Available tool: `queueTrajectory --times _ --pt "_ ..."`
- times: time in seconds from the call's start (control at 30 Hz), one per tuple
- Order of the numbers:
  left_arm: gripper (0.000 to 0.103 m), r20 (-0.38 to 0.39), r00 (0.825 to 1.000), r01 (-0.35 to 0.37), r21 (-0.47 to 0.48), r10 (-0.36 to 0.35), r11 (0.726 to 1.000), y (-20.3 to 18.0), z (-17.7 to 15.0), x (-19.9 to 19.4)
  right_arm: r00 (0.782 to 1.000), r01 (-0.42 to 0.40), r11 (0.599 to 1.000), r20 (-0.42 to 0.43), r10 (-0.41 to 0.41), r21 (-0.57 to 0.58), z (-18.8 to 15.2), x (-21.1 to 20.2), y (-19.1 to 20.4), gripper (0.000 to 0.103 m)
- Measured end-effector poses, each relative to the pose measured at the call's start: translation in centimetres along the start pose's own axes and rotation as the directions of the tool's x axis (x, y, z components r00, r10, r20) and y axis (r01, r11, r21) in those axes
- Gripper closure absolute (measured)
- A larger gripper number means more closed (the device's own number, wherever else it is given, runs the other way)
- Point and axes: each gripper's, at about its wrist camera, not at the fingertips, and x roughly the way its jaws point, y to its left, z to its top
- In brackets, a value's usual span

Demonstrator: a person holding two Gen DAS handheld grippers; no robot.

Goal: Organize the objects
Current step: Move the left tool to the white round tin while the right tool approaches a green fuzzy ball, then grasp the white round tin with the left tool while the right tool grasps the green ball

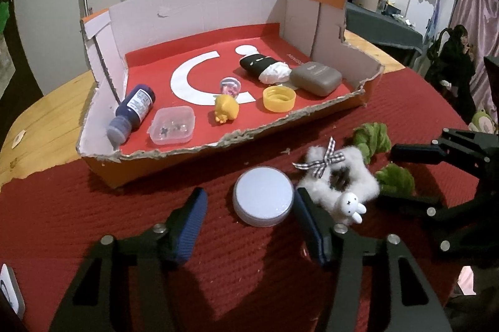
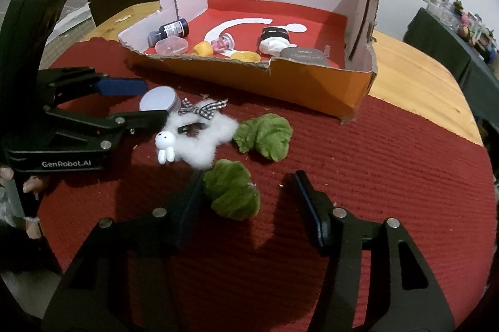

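Both grippers over the red mat, jaws apart.
My left gripper straddles the round tin; my right gripper brackets a green scrunchie near the cardboard tray.

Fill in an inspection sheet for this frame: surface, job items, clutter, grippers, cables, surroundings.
Surface: red mat on wooden table.
Job's things: round tin, white scrunchie, green scrunchie on mat; bottle, yellow cap in torn box.
Clutter: lint specks on mat.
Grippers: left gripper open around tin; right gripper open at green scrunchie.
Cables: nothing seen.
Surroundings: cluttered shelves behind.
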Motion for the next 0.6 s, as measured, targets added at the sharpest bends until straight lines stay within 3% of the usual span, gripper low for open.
queueTrajectory --times 0.07,0.17,0.2,0.3,0.4,0.6 --pt "0.048 0.002 1.000 0.003 -0.002 -0.003 1.000 0.0 0.0 0.1 1.000 -0.005 1.000 0.004 0.005 0.003 -0.1 -0.1 -0.1 0.050" --pt "0.060 0.010 1.000 0.016 -0.004 -0.016 1.000 0.0 0.1 0.0 1.000 -0.016 1.000 0.011 0.016 0.002 -0.2 -0.1 -0.1 0.060" --pt "0.060 0.010 1.000 0.020 -0.006 -0.020 1.000 0.1 0.1 0.0 1.000 -0.023 1.000 0.012 0.023 0.002 -0.2 -0.2 -0.1 0.067" --pt "0.061 0.017 0.999 0.043 -0.024 -0.043 0.999 0.2 0.0 -0.3 0.999 -0.034 0.999 0.015 0.034 0.011 -0.2 -0.3 -0.2 0.074" --pt "0.061 0.026 0.999 0.045 -0.024 -0.044 0.999 0.1 -0.1 -0.7 0.997 -0.067 0.997 0.030 0.066 0.030 -0.2 -0.8 -0.3 0.074" --pt "0.061 0.048 0.998 0.048 -0.023 -0.046 0.999 0.0 -0.2 -1.8 0.997 -0.055 0.998 0.058 0.054 0.028 0.2 -1.8 -0.3 0.074"
